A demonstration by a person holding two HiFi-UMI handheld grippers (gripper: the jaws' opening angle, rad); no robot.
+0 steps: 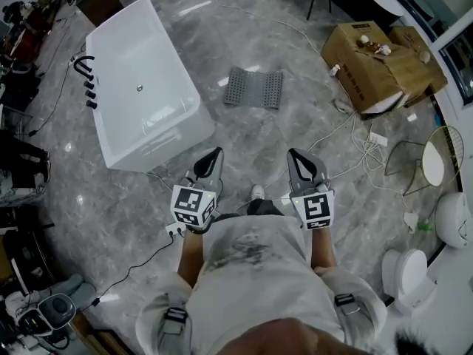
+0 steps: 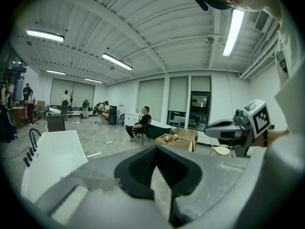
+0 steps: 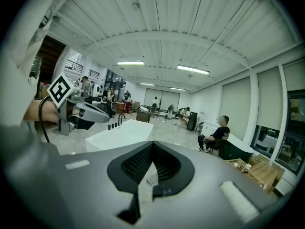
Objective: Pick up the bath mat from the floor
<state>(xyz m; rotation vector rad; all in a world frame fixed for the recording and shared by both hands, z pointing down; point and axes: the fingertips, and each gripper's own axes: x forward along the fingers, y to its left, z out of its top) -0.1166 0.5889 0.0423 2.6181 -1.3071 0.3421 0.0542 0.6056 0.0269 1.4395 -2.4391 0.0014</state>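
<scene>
The grey bath mat (image 1: 253,87) with rows of holes lies flat on the marble floor ahead of me, between the bathtub and the cardboard boxes. A small patch of the bath mat (image 3: 152,179) shows through the gap under the right jaws. My left gripper (image 1: 215,154) and right gripper (image 1: 296,154) are held side by side at waist height, pointing forward, well short of the mat. Both are shut with nothing between the jaws. The left gripper view shows the right gripper (image 2: 228,127) beside it, and the right gripper view shows the left gripper (image 3: 88,112).
A white freestanding bathtub (image 1: 144,87) with black taps stands to the left. Open cardboard boxes (image 1: 377,61) sit at the right, with white cables (image 1: 355,135) trailing across the floor. A person sits on a chair (image 2: 141,123) farther off. White fixtures (image 1: 410,272) stand at the right edge.
</scene>
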